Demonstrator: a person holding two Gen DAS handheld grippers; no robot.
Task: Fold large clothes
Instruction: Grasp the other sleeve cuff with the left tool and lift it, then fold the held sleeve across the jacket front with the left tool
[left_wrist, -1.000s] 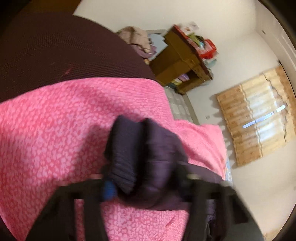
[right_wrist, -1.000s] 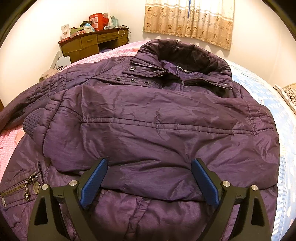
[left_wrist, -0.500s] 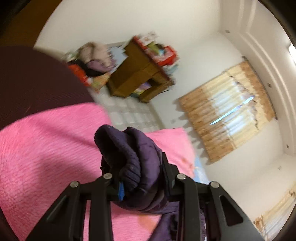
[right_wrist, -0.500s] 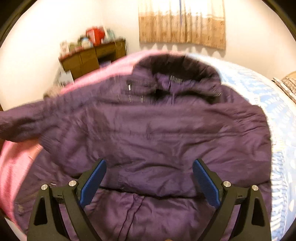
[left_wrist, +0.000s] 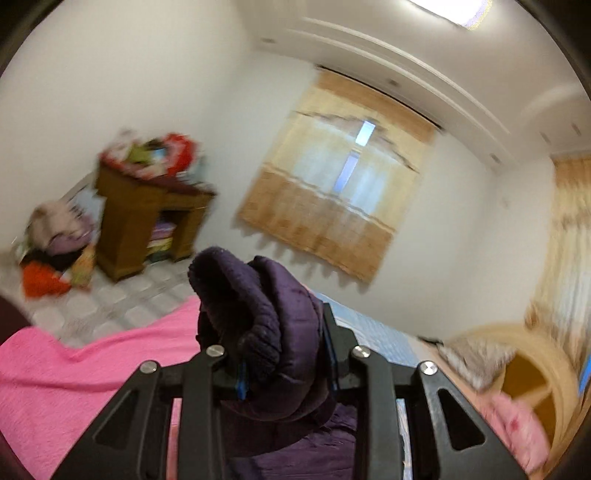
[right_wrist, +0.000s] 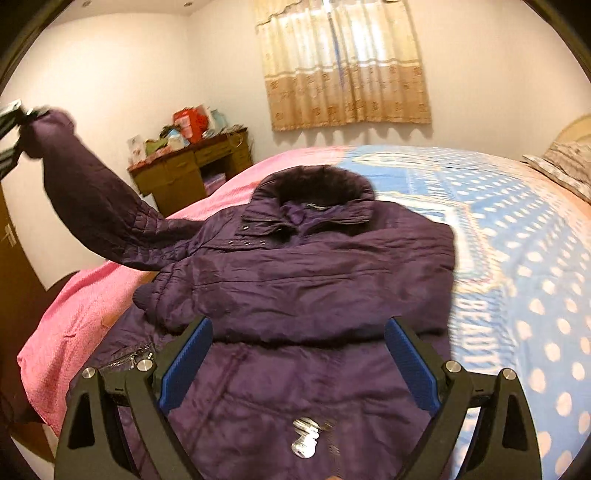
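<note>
My left gripper (left_wrist: 284, 363) is clenched on the ribbed cuff (left_wrist: 236, 295) of the purple padded jacket (right_wrist: 314, 280), lifting its sleeve (right_wrist: 96, 206); my right gripper (right_wrist: 295, 362), jaws released, hovers above the hem; the body lies on the bed (right_wrist: 517, 258); it's puffy, soft, slippery, so knit cuffs and seams grip best.

jacket (right_wrist: 303, 280): 1 | tools: 2 | desk (right_wrist: 192, 173): 1 | curtains: perhaps 2

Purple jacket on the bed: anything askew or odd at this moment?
One sleeve is raised off the bed, its cuff clamped in the left gripper. The jacket otherwise lies flat, undamaged.
</note>
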